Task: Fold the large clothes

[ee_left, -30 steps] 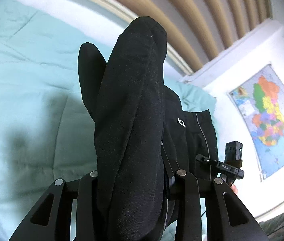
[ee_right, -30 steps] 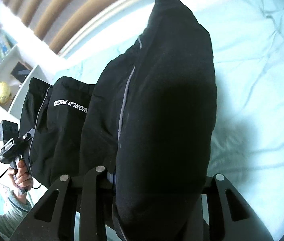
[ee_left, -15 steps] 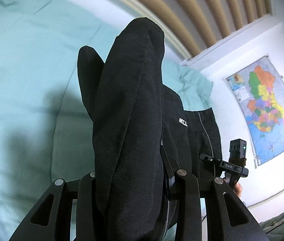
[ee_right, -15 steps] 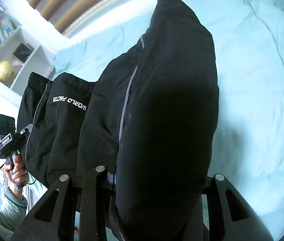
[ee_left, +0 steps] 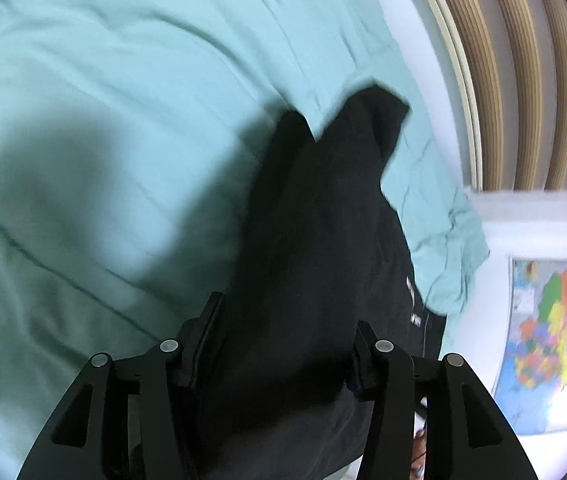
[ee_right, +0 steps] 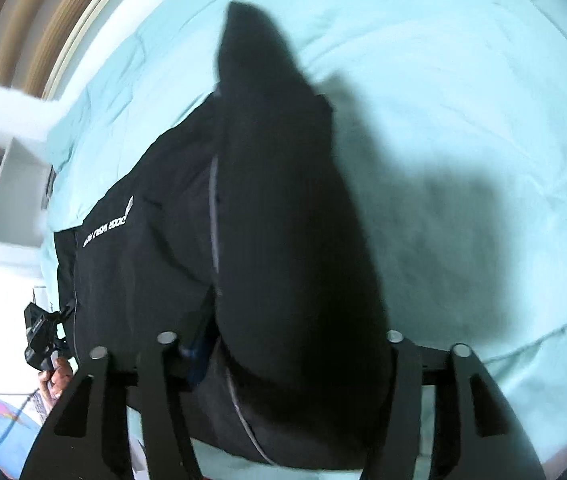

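Garment: black trousers [ee_left: 315, 248] with white lettering and a thin pale side stripe, held off a light teal duvet [ee_left: 103, 120]. I had both grippers clenched on it, one at each end of the same edge.

Left gripper [ee_left: 283, 344]: jaws clamped on a thick bunch of cloth; from them the fabric ran toward 12–1 o'clock and ended in a blurred tip over the duvet. Rest of the trousers trailed toward 4 o'clock, where the lettering showed.

Right gripper [ee_right: 283, 344]: jaws likewise gripping a bunch; cloth ran to 12 o'clock, tip blurred. Remaining fabric spread toward 9 o'clock, where the left handle and hand were visible.

Judgement: long axis of each hanging bunch lay straight ahead of its jaws, and the span between the grippers ran side to side. Neither hand was nearer; the load looked shared. The next lay-down onto the duvet would need both ends lowered together, tips first.

Wall map [ee_left: 551, 344] at 4 o'clock in left view.
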{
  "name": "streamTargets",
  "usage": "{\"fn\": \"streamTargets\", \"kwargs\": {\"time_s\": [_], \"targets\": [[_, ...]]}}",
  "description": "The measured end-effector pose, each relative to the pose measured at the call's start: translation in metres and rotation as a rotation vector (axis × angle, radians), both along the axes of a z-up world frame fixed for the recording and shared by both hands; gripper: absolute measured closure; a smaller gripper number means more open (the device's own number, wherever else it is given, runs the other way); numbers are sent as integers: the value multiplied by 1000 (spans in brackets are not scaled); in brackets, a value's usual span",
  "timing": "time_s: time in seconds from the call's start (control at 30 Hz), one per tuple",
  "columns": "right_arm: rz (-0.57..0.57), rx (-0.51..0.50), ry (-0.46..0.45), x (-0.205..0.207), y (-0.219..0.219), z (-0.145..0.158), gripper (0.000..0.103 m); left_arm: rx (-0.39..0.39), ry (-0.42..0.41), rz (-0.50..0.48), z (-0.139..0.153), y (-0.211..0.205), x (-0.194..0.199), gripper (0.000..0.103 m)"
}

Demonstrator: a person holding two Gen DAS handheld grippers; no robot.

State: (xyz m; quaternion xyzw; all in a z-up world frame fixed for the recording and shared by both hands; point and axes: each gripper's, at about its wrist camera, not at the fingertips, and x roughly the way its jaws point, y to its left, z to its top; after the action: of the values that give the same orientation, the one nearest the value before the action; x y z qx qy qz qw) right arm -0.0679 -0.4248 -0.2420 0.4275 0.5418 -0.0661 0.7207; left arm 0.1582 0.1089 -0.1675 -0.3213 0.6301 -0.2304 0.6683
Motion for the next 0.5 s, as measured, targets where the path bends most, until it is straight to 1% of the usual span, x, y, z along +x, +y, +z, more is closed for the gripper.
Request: {"fn": "streamTargets", "kwargs": {"time_s": [0.03, 0.07, 0.1, 0.17, 0.23, 0.27, 0.33, 0.4, 0.43, 0.5], "targets": [[-10, 3, 0, -4, -1, 4, 40, 1, -1, 19, 4, 7, 0, 49], [-22, -5, 7, -10, -5, 7, 35, 5, -3, 29, 7, 9, -1, 49], [-32, -21, 16, -4, -4, 6, 33, 22, -12, 34, 14, 14, -2, 49], [-39, -103, 54, -17, -6, 19, 33, 67, -57, 24, 30, 20, -4, 49], [-51, -185, 75, -25, -7, 37, 31, 118, -140, -4, 57, 18, -9, 49], [-62, -198, 56, -27, -6, 48, 32, 136, -174, -22, 70, 16, -12, 49], [-69, -201, 2, -26, -1, 68, 31, 171, -271, -94, 103, -1, -23, 49], [-62, -222, -35, -18, 12, 86, 28, 191, -342, -158, 126, -24, -33, 46], [-55, -234, -51, -9, 24, 93, 27, 193, -362, -182, 130, -31, -38, 45], [-39, -238, -76, 2, 43, 97, 26, 206, -381, -237, 132, -56, -50, 44]]}}
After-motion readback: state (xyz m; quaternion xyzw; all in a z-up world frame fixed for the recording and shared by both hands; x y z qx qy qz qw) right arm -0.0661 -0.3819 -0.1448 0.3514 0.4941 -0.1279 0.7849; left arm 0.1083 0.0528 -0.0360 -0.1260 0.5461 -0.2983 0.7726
